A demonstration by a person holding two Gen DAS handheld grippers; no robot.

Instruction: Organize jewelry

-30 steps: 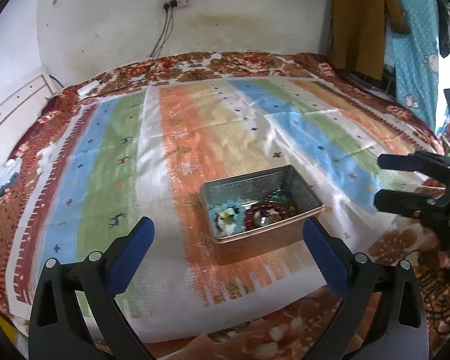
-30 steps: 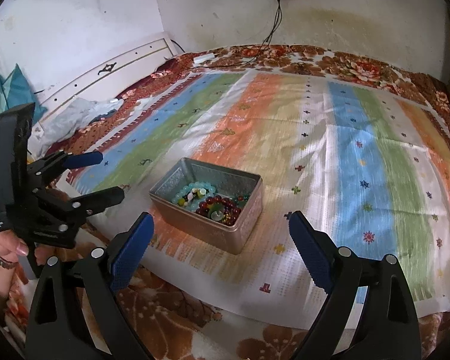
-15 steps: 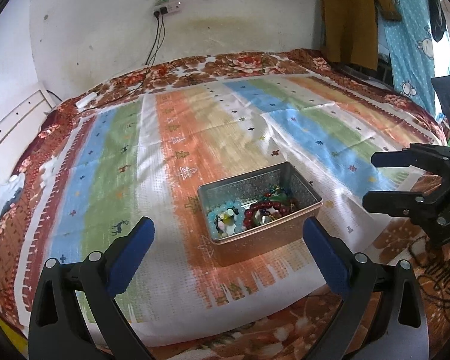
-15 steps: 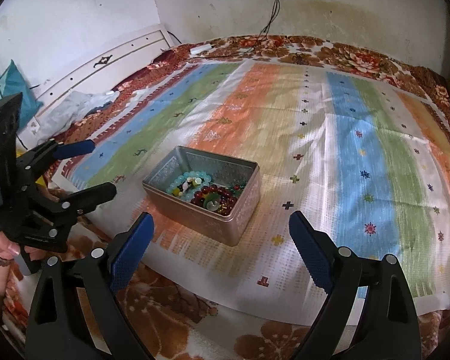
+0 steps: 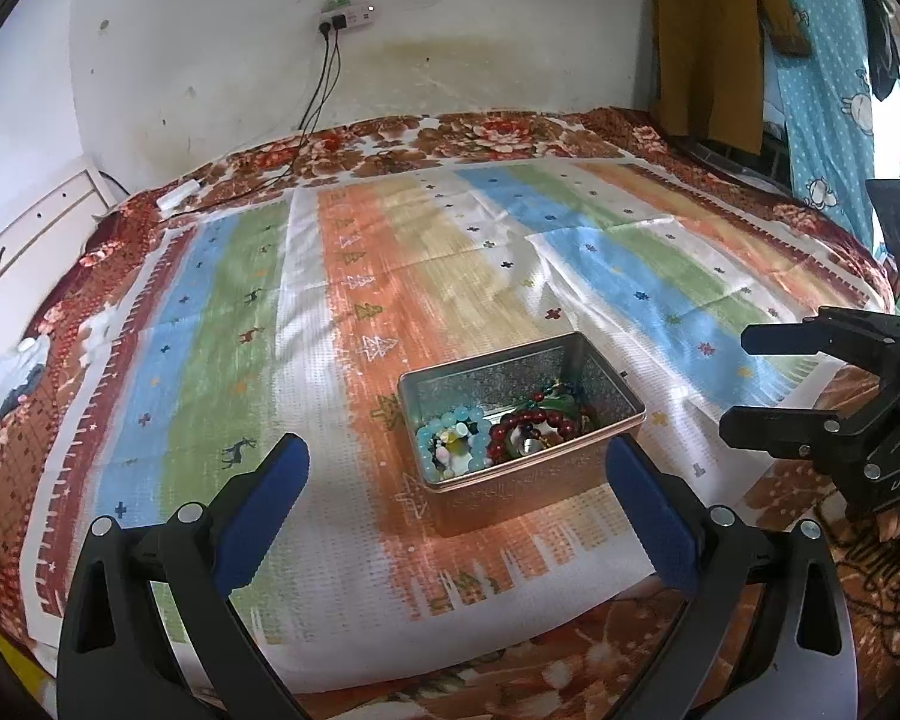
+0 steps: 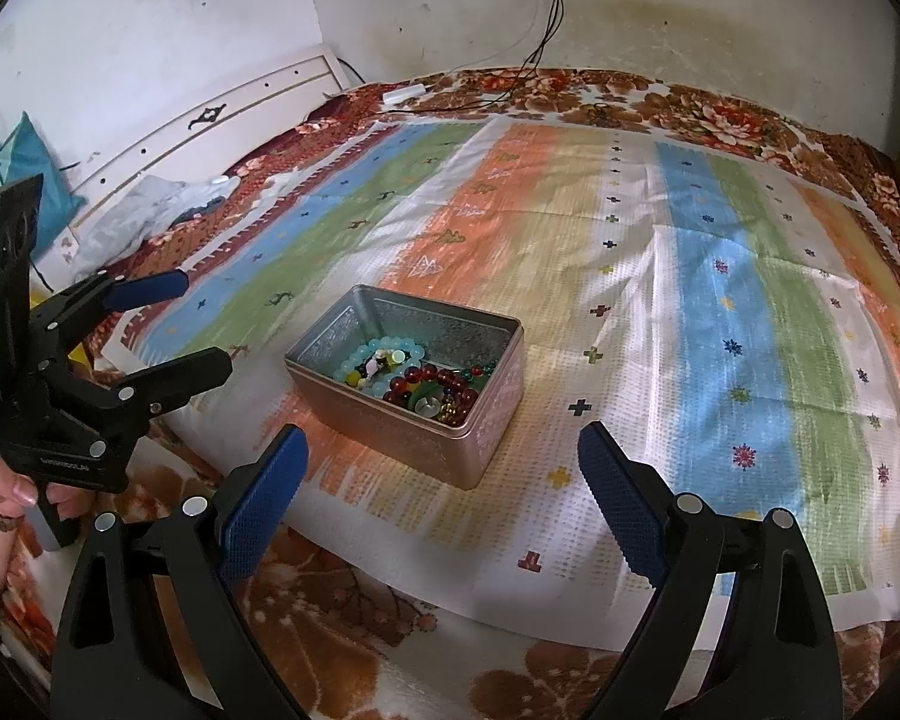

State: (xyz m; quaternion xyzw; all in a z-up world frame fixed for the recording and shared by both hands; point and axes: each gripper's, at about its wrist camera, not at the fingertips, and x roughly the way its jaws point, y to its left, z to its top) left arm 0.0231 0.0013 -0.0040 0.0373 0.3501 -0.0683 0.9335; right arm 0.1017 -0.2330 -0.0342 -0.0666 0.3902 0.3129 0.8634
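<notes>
An open silver metal tin (image 5: 594,381) (image 6: 330,336) sits on the striped cloth on the bed. Inside lie a light blue bead bracelet (image 5: 450,423) (image 6: 384,354), a dark red bead bracelet (image 5: 528,423) (image 6: 426,387) and other small beads. My left gripper (image 5: 456,468) is open and empty, just short of the tin; it also shows at the left of the right wrist view (image 6: 201,324). My right gripper (image 6: 444,459) is open and empty in front of the tin; it shows at the right of the left wrist view (image 5: 735,381).
A striped cloth (image 5: 390,276) covers a floral bedspread (image 6: 342,618). A white headboard (image 6: 168,138) and crumpled cloth (image 6: 150,210) lie at the left. Cables (image 5: 324,96) hang from a wall power strip. Clothes (image 5: 708,36) hang at the right.
Both grippers have tilted and moved slightly; the tin sits a little nearer and more central in both views. Both grippers stay open, and nothing was picked up.
</notes>
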